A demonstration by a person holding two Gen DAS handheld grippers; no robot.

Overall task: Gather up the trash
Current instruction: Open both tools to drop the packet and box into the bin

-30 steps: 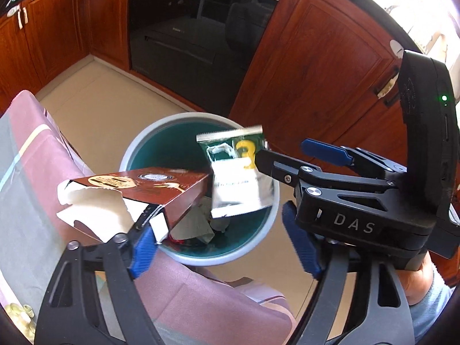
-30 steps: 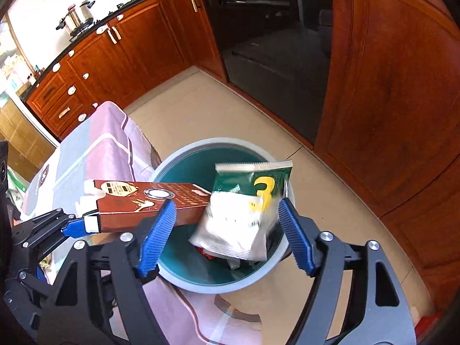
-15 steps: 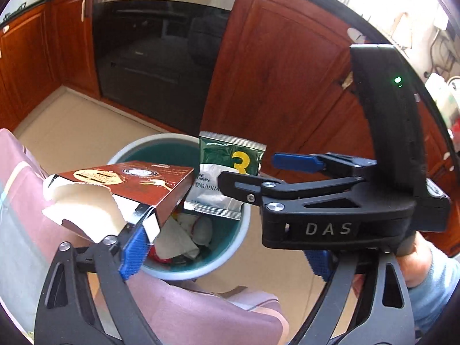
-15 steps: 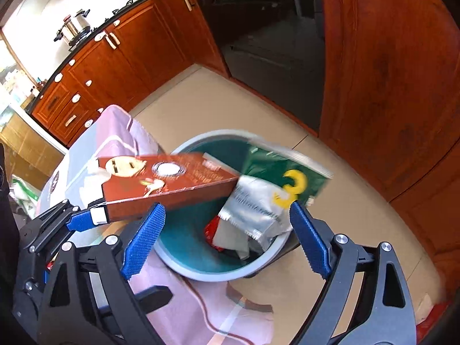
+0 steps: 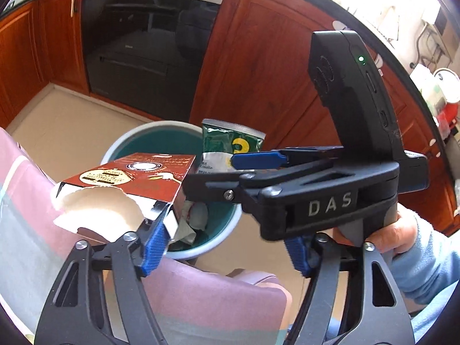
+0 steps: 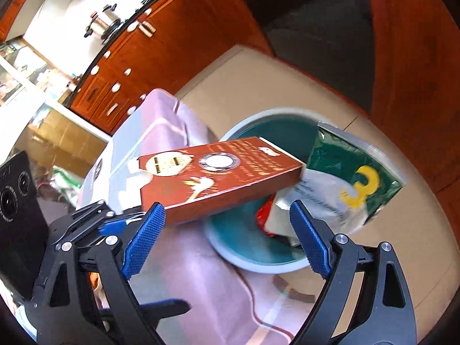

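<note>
The green packet [image 6: 342, 178] has left the right gripper [image 6: 227, 238], whose jaws now stand wide and empty, and hangs over the bin [image 6: 258, 264] at its 2 o'clock rim. The left gripper [image 5: 227, 247], jaws closing, holds the torn brown box [image 5: 135, 178] above the bin's crumpled wrappers [image 5: 192, 218].

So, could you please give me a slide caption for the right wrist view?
Open right claw above the bin, green packet dropping in, brown box alongside.
</note>
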